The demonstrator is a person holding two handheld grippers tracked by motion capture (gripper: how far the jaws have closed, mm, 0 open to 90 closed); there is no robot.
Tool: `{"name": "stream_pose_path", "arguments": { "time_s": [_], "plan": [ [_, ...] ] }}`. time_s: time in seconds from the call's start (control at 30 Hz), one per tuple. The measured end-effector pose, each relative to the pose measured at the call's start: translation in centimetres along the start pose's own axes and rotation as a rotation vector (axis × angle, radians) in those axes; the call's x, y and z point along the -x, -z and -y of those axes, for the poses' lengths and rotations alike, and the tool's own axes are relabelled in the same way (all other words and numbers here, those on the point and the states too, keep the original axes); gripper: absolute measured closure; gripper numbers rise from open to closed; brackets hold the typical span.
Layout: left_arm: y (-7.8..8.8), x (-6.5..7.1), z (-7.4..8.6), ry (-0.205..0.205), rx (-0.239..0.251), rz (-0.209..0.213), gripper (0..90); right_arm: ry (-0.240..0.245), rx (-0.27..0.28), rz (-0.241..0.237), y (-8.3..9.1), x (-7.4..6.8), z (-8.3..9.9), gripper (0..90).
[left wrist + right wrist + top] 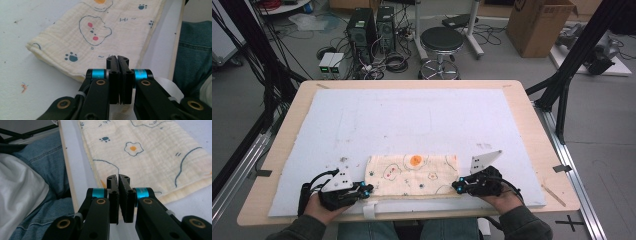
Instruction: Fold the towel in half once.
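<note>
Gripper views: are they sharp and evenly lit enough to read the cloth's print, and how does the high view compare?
Left gripper view: cloth print crisp, light soft, no glare; the left hand-held gripper close up is slightly soft. Right gripper view: cloth sharp and evenly lit, right hand-held gripper casts little shadow. High view: coarser, print only blotches, table edges bowed by the wide lens.

This is a lab: computer towers point(371, 27) sit on the floor with lots of tangled cables point(387, 62), a round stool point(441, 40), a cardboard box point(539, 22) and black metal frames point(569, 75) (around the wooden table point(532, 125))
</note>
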State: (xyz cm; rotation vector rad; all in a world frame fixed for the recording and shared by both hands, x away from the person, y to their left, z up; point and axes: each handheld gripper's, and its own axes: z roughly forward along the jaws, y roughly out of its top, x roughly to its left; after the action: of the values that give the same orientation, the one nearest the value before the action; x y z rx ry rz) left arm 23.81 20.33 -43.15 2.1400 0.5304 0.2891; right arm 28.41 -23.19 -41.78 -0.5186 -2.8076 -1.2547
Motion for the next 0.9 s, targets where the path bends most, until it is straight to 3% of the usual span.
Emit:
{"name": "stream_pose_path", "arguments": {
  "time_s": [0.23, 0.3, 0.33, 0.43, 0.6, 0.73, 0.83, 0.9],
  "plan": [
    [-0.1, 0.4, 0.1, -0.009, -0.015, 0.019, 87.3, 0.007, -0.012, -0.008, 0.0, -0.4, 0.3, 86.8],
    [-0.1, 0.4, 0.1, -0.004, -0.014, 0.029, 83.1, -0.007, -0.021, -0.018, -0.1, -0.4, 0.5, 83.6],
    [-0.1, 0.4, 0.0, 0.004, -0.004, 0.032, 77.9, -0.011, -0.019, -0.029, -0.2, -0.3, 0.6, 78.3],
    [0.3, 0.1, -0.6, 0.034, 0.045, 0.027, 69.6, -0.021, 0.002, -0.026, 0.0, -0.2, 0.5, 74.4],
    [0.1, -0.8, -1.7, 0.055, 0.080, -0.001, 66.8, -0.037, 0.053, 0.004, 0.7, 0.8, -1.1, 72.7],
    [-1.0, -1.9, -2.8, 0.093, 0.096, -0.068, 73.2, -0.066, 0.086, 0.047, 0.4, 2.2, -2.5, 76.7],
    [-2.4, -2.9, -3.6, 0.115, 0.082, -0.112, 85.1, -0.112, 0.112, 0.067, -0.5, 3.6, -3.6, 84.7],
    [-3.3, -3.4, -3.8, 0.121, 0.061, -0.131, 87.7, -0.144, 0.125, 0.071, -1.7, 4.5, -4.3, 86.8]
  ]
}}
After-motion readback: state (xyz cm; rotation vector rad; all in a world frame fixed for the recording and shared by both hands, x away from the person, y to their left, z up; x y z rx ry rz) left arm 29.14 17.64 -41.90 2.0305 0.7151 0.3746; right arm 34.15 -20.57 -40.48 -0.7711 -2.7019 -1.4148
